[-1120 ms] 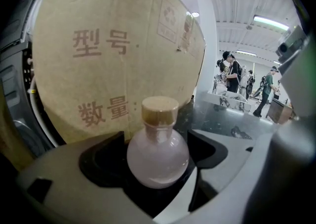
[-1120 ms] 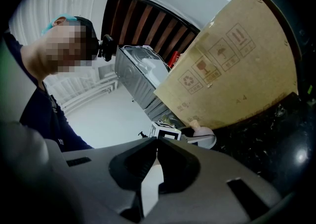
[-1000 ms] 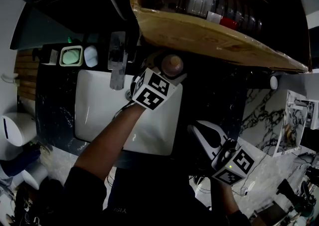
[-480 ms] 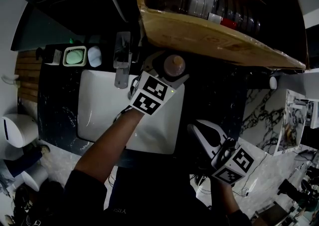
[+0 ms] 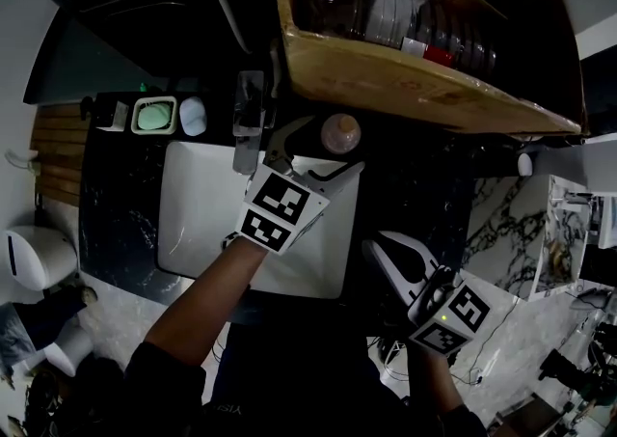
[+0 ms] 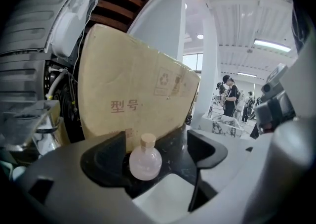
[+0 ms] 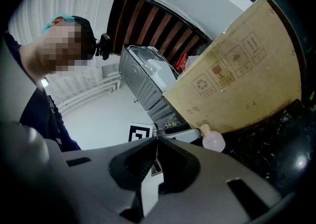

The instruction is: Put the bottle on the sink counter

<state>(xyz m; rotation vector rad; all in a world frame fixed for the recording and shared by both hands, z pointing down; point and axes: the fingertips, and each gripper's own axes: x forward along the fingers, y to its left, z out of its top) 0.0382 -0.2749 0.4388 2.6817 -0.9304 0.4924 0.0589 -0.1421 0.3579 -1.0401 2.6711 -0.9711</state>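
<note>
A small round pinkish bottle [image 5: 340,133] with a tan cap stands upright on the black sink counter [image 5: 405,175], just behind the white basin's [image 5: 202,204] far right corner. My left gripper [image 5: 313,151] is open, with its jaws spread on the near side of the bottle and not touching it. In the left gripper view the bottle [image 6: 145,161] stands free beyond the left gripper [image 6: 157,171], in front of a cardboard box [image 6: 133,94]. My right gripper [image 5: 374,254] hangs shut and empty near the counter's front edge. The right gripper view shows the right gripper [image 7: 157,142] shut and the bottle [image 7: 213,141] far off.
A large cardboard box [image 5: 415,88] holding bottles and dishes overhangs the counter right behind the bottle. A chrome faucet [image 5: 248,122] rises behind the basin. A green soap dish [image 5: 154,116] and a white object [image 5: 193,117] sit at the back left.
My left gripper has drawn back toward me, away from the bottle, which stays standing on the counter. The right gripper has not moved.
</note>
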